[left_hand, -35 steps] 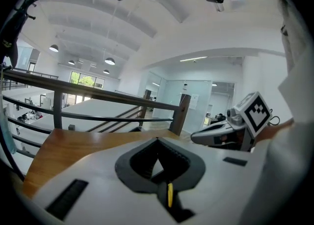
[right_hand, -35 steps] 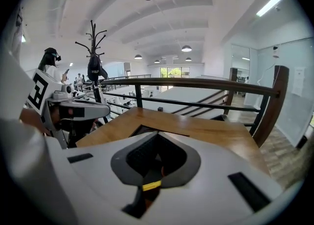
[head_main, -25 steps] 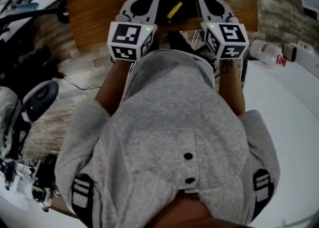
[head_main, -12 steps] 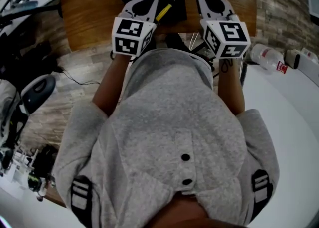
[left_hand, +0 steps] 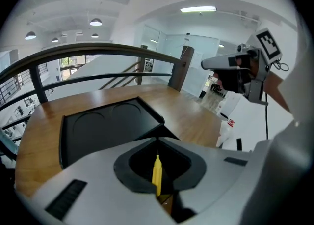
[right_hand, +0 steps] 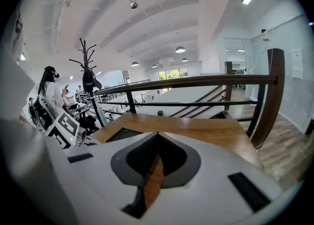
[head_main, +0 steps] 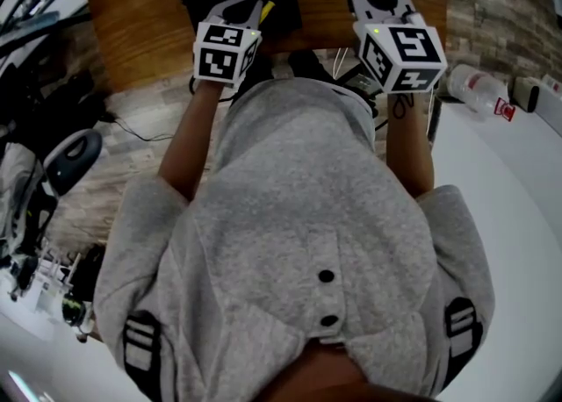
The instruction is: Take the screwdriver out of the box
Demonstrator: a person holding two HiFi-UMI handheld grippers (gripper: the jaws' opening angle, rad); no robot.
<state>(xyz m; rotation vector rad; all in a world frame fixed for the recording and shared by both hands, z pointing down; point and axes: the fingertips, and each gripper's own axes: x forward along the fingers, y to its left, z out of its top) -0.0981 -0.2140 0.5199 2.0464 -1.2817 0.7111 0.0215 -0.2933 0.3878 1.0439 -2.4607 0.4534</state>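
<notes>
The left gripper (left_hand: 157, 140), a pale grey two-jaw claw, angles down over a shallow black plastic box (left_hand: 98, 130) on a brown wooden table (left_hand: 196, 121). Its jaws are closed tip to tip and hold nothing. The oval gap behind the tips shows the slim yellow screwdriver (left_hand: 157, 172). It lies in the box just beyond and below the claw, with its long axis almost along the line the claw points. Further right, the right gripper (right_hand: 157, 133) hangs over bare table, also closed and empty, and farther from the screwdriver. The left claw looks better placed to reach it, but would need to open first.
</notes>
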